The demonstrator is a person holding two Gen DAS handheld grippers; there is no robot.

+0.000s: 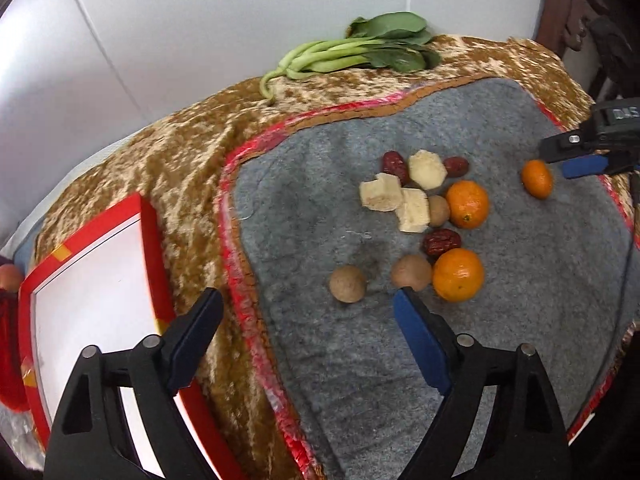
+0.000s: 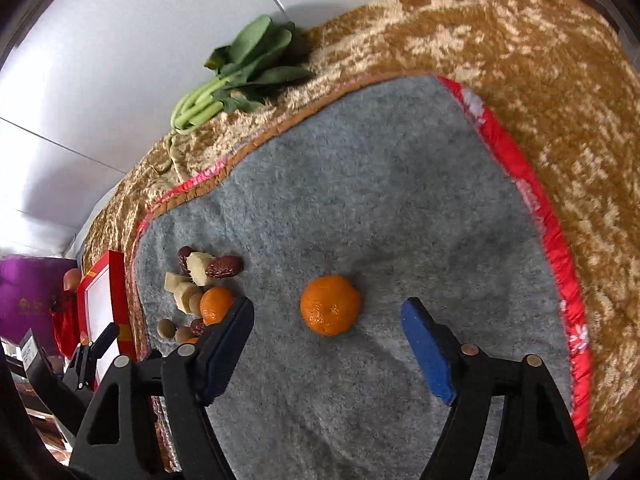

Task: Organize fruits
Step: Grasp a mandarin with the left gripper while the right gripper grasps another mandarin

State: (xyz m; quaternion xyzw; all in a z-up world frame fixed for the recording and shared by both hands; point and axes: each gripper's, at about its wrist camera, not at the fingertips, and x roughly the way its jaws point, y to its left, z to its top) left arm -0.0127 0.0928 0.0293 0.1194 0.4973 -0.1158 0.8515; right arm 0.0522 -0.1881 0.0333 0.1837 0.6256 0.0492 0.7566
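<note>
The right gripper [image 2: 328, 312] hung with jaws spread wide around a lone small orange mandarin [image 2: 330, 305], which sat on the grey fleece mat [image 2: 380, 184], well apart from the heap of fruit [image 1: 428, 208]. The left gripper [image 1: 308, 300], equally wide and empty, hovered near a round brown longan [image 1: 347, 284]. To my eye, the right needed lowering squarely, then closing gently on the soft skin.

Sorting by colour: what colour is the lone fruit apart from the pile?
Orange, clearest in the right wrist view.
</note>
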